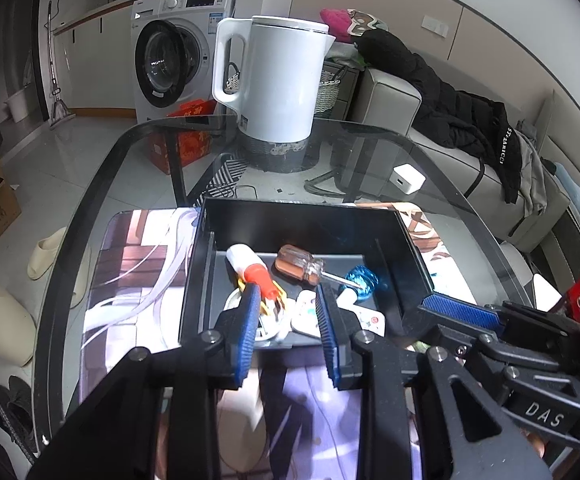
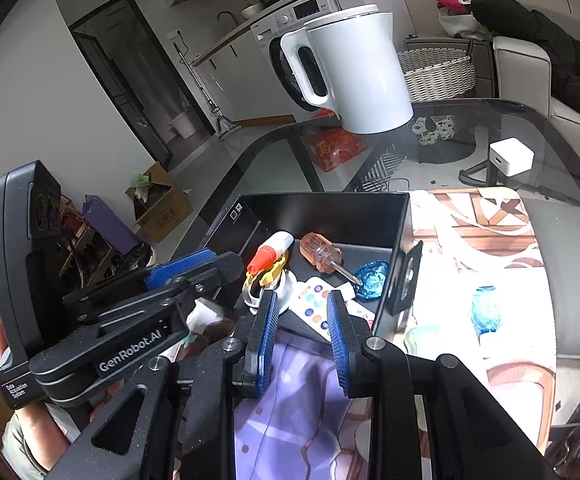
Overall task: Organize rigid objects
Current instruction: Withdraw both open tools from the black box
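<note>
Both tongs, left gripper [image 1: 288,312] and right gripper [image 2: 302,316], hang spread and empty over the black box [image 1: 314,222] holding a screwdriver [image 1: 304,266], glue bottle [image 1: 250,264] and blue glass piece [image 1: 362,280].

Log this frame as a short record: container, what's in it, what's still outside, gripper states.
container: black box on a printed mat
inside: screwdriver, glue bottle, blue glass piece, remote control
outside: second blue glass piece on the mat, right of the box
table background: white kettle, white charger
left gripper: open, empty
right gripper: open, empty
</note>
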The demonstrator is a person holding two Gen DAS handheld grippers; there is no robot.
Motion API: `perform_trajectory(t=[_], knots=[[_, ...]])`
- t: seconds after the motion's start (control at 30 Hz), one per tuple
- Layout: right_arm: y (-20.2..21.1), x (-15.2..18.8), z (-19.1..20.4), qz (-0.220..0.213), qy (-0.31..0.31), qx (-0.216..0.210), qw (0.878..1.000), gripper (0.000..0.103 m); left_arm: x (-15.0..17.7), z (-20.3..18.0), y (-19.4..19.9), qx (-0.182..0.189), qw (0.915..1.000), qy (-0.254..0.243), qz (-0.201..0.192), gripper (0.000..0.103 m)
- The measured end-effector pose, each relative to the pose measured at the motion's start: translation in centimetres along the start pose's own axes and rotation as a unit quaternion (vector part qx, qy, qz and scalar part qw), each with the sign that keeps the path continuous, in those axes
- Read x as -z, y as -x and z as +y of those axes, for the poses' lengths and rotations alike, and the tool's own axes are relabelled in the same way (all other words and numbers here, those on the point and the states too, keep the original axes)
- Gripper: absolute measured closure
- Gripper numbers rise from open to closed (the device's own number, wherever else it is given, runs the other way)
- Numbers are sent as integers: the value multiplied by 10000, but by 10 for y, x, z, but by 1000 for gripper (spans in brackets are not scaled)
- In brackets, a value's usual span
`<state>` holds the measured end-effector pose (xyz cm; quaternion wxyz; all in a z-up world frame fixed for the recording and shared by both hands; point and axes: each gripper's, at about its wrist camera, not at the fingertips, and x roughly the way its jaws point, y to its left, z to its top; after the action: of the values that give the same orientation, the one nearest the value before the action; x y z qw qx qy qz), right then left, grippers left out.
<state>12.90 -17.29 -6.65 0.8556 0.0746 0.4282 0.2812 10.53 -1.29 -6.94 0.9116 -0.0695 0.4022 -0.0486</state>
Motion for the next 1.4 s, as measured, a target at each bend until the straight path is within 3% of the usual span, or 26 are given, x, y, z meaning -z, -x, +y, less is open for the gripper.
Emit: perform_trajectory(t=[0.7,1.4], knots=[[29,28,-22,221,-229,88,9995,77,29,-21,22,61,9994,-251,210,75],[23,34,-29,556,-233,116,9981,77,41,-30,5,54,9976,-273,637,74]])
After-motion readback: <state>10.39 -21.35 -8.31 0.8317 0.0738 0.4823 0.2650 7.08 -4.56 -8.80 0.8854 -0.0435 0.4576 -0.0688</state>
